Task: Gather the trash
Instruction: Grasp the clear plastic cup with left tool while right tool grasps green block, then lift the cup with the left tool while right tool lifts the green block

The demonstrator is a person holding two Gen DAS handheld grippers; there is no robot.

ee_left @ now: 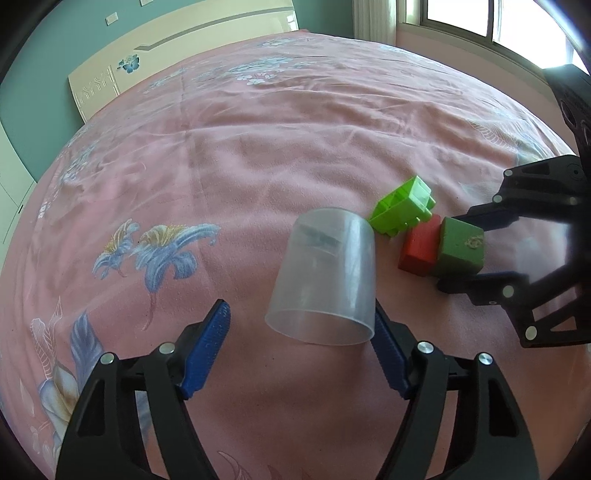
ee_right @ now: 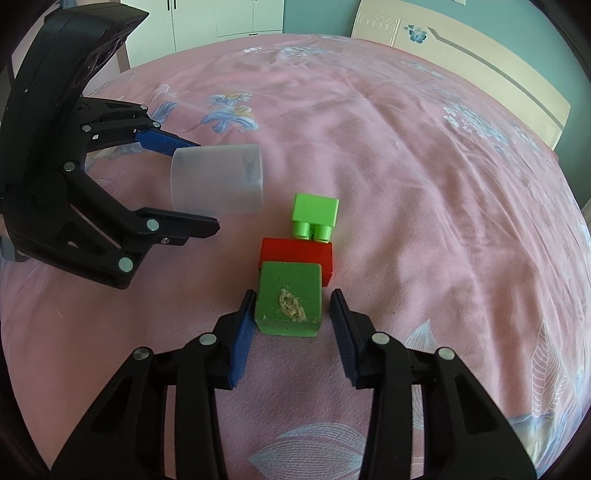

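A clear plastic cup (ee_left: 325, 273) lies on its side on the pink bedspread, mouth toward my left gripper (ee_left: 301, 314). The left gripper is open, its blue pads on either side of the cup's mouth; the cup (ee_right: 218, 179) and that gripper (ee_right: 205, 184) also show in the right wrist view. A dark green wooden block (ee_right: 290, 302) with a worn patch sits between the open fingers of my right gripper (ee_right: 291, 306); the left pad seems to touch it, the right pad stands apart. A red block (ee_right: 299, 253) and a light green toy brick (ee_right: 314, 214) lie just beyond.
The bed (ee_left: 258, 155) has a pink floral cover. A cream headboard (ee_left: 184, 55) stands at the far end, a window (ee_left: 480, 18) to one side, white wardrobes (ee_right: 229, 18) on the other.
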